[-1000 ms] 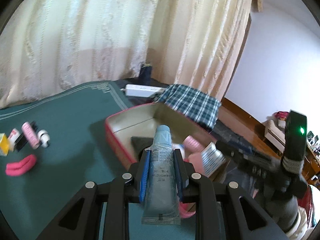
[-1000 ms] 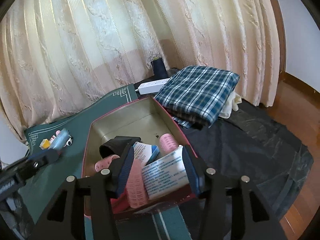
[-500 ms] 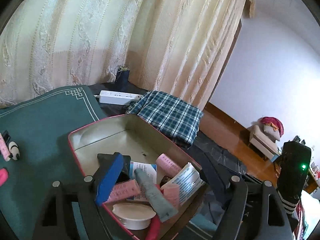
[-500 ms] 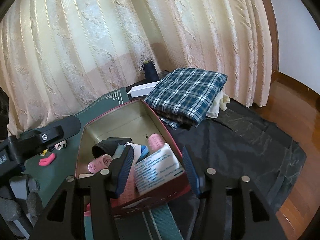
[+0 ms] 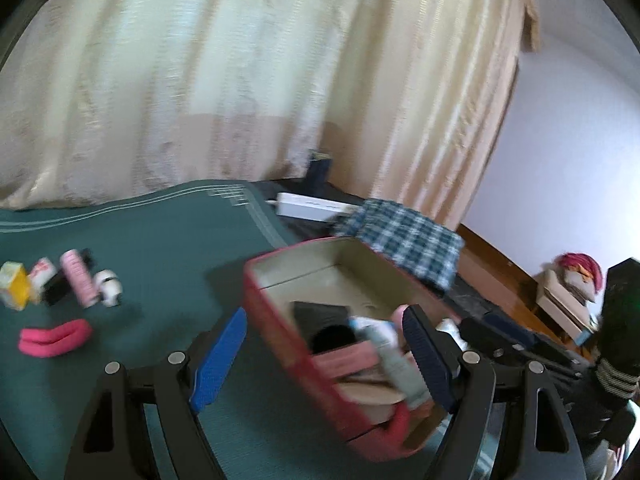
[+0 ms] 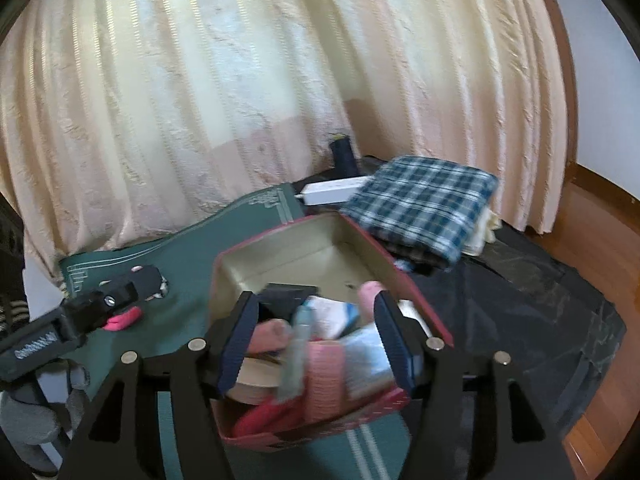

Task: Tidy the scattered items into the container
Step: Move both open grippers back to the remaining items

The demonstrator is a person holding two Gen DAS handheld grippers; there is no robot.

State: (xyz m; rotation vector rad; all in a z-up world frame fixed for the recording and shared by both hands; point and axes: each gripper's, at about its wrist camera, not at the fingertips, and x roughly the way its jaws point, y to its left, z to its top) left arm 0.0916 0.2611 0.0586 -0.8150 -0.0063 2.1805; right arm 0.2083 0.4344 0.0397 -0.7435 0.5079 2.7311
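Both hand-held grippers open above the red rectangular tin box [image 5: 280, 336], which sits lower centre in both views on the green mat [image 5: 152, 248].

In the left wrist view we see the left hand-held gripper [image 5: 324, 354] with its jaws wide apart and nothing between the pads; the box's near corner lies below the gap. In the right wrist view the right hand-held gripper [image 6: 316, 342] has just been opening its jaws, and no pad presses on anything. The box holds a grey tube [image 6: 298, 354], pink hair rollers [image 6: 324, 376], a white printed packet [image 6: 366, 354] and a black object [image 6: 286, 300]. At left of the left wrist view, scattered on the mat, remain a pink hair clip [image 5: 54, 338], a pink roller [image 5: 78, 278], a yellow-and-white carton [image 5: 16, 286] and a small white item [image 5: 110, 288]. A folded plaid cloth [image 6: 424, 204] and a white power strip [image 6: 336, 190] lie beyond the box, before the cream curtain [image 6: 240, 80].
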